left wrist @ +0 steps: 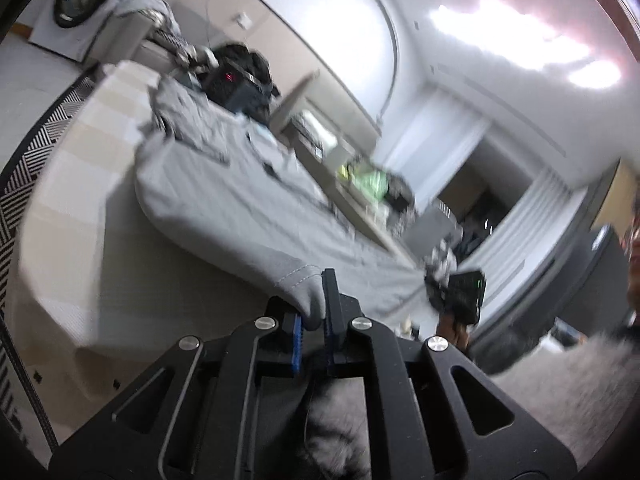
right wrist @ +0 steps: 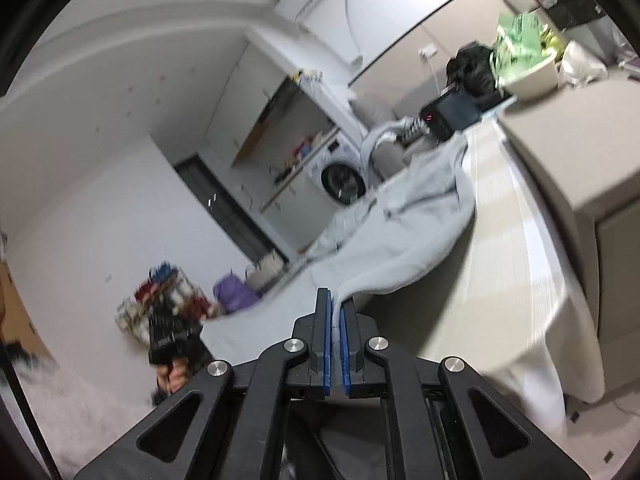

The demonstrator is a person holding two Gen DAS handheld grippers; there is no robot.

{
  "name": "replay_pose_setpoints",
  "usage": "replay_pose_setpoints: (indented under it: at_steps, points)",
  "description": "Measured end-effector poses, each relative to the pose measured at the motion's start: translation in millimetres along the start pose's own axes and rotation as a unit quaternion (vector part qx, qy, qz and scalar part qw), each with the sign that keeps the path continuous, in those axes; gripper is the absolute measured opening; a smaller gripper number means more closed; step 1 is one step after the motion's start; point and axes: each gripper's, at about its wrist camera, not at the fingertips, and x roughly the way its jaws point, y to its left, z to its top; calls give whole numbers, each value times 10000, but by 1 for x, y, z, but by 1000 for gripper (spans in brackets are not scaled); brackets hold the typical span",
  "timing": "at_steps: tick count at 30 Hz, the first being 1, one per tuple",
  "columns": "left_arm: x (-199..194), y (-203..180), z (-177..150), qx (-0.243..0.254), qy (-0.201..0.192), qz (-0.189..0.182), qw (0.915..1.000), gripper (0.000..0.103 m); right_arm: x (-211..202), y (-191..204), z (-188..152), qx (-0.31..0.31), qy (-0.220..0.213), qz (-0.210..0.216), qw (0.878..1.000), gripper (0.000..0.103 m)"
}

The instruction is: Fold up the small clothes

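Left gripper (left wrist: 316, 312): jaws clamped on a stitched corner of the grey garment (left wrist: 240, 200), a thick wad of cloth bunched between the blue pads (left wrist: 297, 340).
Grey garment: stretched in the air between both grippers, its far end trailing onto the bench (left wrist: 80, 200) with the pale checked cover; looks like a small pair of trousers or a sweatshirt, too blurred to say which.
Right gripper (right wrist: 335, 316): jaws nearly together, pinching a thin edge of the same garment right at the fingertips; from the left wrist view it shows as a dark block (left wrist: 464, 292) at the cloth's far corner.
Background: washing machine (right wrist: 340, 180) well behind, a black device with a red light (left wrist: 232, 80) near the garment's far end on the bench.
Step, as I read it: lifting and spreading the garment before laying it flat to fold.
Risk one: the right grip is shallow, only a sliver of cloth; a hard tug apart could pull it free.
Risk two: the trailing end could drag against the black device on the bench and snag or shove it.
Risk three: uneven tension may set the cloth down wrinkled or skewed.
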Motion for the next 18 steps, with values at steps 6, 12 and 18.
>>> replay_pose_setpoints:
  at_steps: [6,12,18]
  points:
    - [-10,-9,29,216,-330,160,9991,4,-4,13,28,303,-547,-49,9980,4]
    - [9,-33,74,681,-404,473,9957,4,4,39,62,218,-924,-393,9947,4]
    - [28,-37,123,806,-703,763,9913,4,32,42,104,283,-1067,-760,9910,4]
